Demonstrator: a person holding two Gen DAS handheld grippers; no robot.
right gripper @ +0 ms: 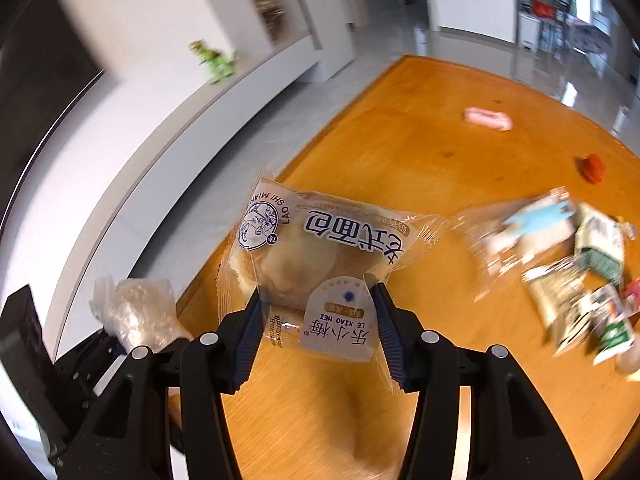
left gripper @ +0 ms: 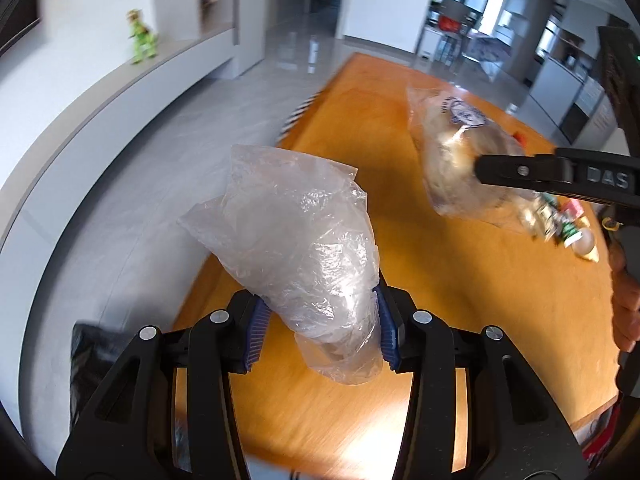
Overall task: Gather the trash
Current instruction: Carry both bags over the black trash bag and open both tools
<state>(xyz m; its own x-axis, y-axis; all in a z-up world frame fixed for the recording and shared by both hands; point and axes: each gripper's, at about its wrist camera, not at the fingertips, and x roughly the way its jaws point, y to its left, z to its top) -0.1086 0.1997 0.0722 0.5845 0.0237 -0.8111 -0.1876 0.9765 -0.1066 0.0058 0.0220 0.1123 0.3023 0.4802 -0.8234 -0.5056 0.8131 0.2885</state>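
**Plastic waste lifted clear of the table in both grippers**

Crumpled clear plastic bag [left gripper: 296,256] is pinched between the blue pads of the left gripper [left gripper: 320,330], whose jaws are drawn in until the film bunches between them, its loose end rising ahead of the fingers. A bread wrapper [right gripper: 316,248] with a small white sachet [right gripper: 340,320] laid over it is clamped the same way in the right gripper [right gripper: 316,330], the jaws closed partway against the packet's near edge. Both loads are held above the wooden table [left gripper: 420,312], seemingly so they can be carried off together rather than dragged across the surface. Low to the left of the left gripper, something black [left gripper: 96,360] is glimpsed beside the table; whether it is the bin cannot be told. Ahead and to the right of the right gripper, a blurred heap of wrappers [right gripper: 568,272] is left lying on the wood, with a pink item [right gripper: 488,119] and a small red piece [right gripper: 591,167] farther out. Nothing is seen blocking either gripper, though the two loads are held near one another and could be brushed together.
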